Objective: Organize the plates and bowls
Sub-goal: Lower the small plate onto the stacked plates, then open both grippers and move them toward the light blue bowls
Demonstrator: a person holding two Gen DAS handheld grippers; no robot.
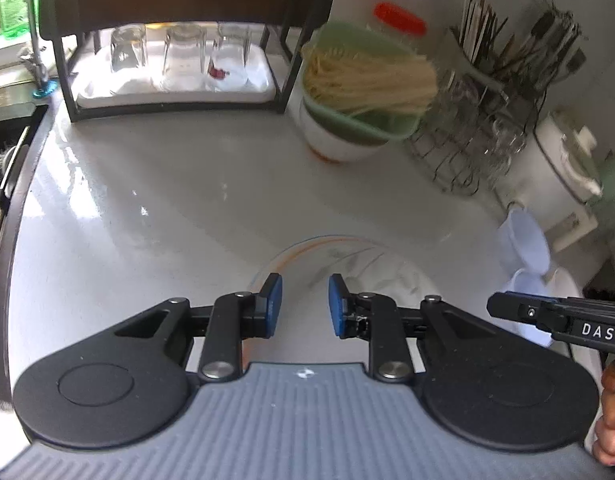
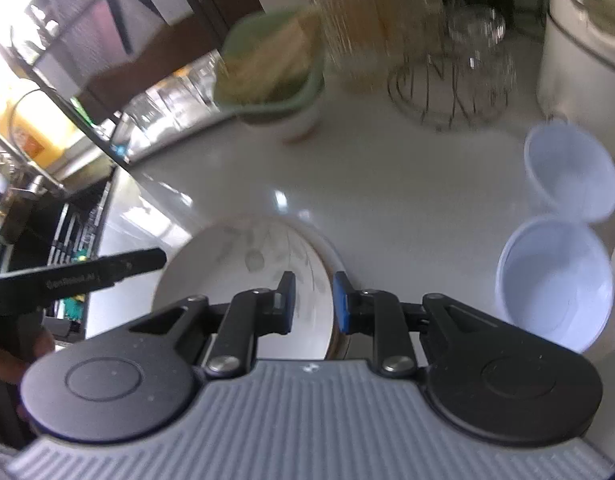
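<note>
White plate (image 2: 243, 276) rim clenched in right gripper (image 2: 313, 300) jaws; left gripper (image 1: 305, 304) jaws released.

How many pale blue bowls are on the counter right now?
2: one pale blue bowl right of the right claw, the other pale blue bowl tipped just behind it, near the white cooker. More may be hidden past the frame edge.

A home kitchen. The glossy white countertop (image 1: 155, 184) bears a dark-framed shelf rack (image 1: 179, 60) of upturned clear drinking glasses (image 1: 183, 56); right of that rack stand a green tub of dry spaghetti (image 1: 367, 80), a wire cutlery drainer (image 1: 479, 92), and a white rice cooker (image 1: 563, 168).
</note>
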